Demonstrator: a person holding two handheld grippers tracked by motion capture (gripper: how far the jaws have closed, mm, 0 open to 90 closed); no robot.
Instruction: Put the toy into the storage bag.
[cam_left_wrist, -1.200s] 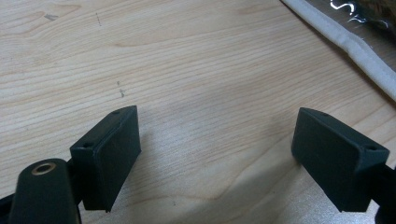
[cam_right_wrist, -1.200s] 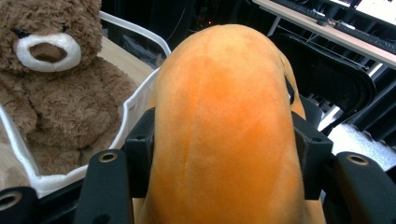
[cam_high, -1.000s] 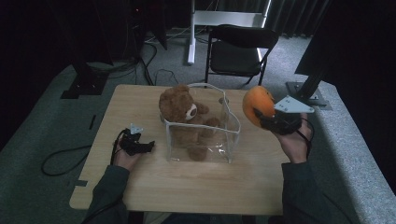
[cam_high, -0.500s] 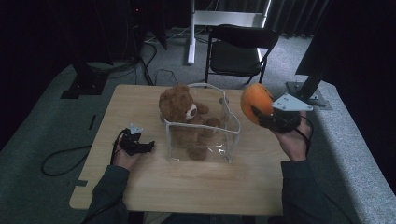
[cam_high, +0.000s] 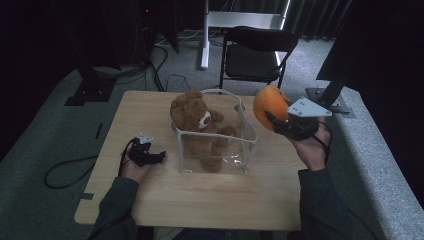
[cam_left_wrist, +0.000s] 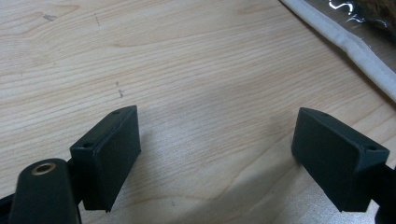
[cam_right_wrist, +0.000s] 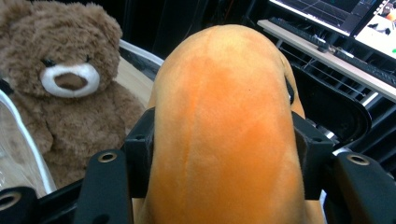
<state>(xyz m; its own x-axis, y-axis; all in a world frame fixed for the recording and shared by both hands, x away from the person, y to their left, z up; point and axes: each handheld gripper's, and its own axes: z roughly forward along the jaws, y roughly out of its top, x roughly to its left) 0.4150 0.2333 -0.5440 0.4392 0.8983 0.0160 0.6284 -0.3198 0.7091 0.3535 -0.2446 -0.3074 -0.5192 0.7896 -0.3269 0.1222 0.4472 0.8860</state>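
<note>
A person at a wooden table (cam_high: 210, 200) is holding an orange plush toy (cam_high: 268, 106) up in the air to the right of a clear plastic bag (cam_high: 215, 145), the right gripper (cam_high: 280, 121) clenched around the toy's middle; in the right gripper view both jaws are pressing into the orange plush toy (cam_right_wrist: 224, 135) from either side. A brown teddy bear (cam_high: 192, 112) is already sitting inside the bag at its far left, head rising above the white rim. The left gripper (cam_high: 156, 158) is resting on the table near the bag's left side, its jaws standing wide apart with nothing but bare wood between them, as the left gripper view shows. By the look of it, packing is roughly halfway: one toy is in, the orange one is still waiting outside and above the opening, yet to be carried over the rim, lowered and let go.
</note>
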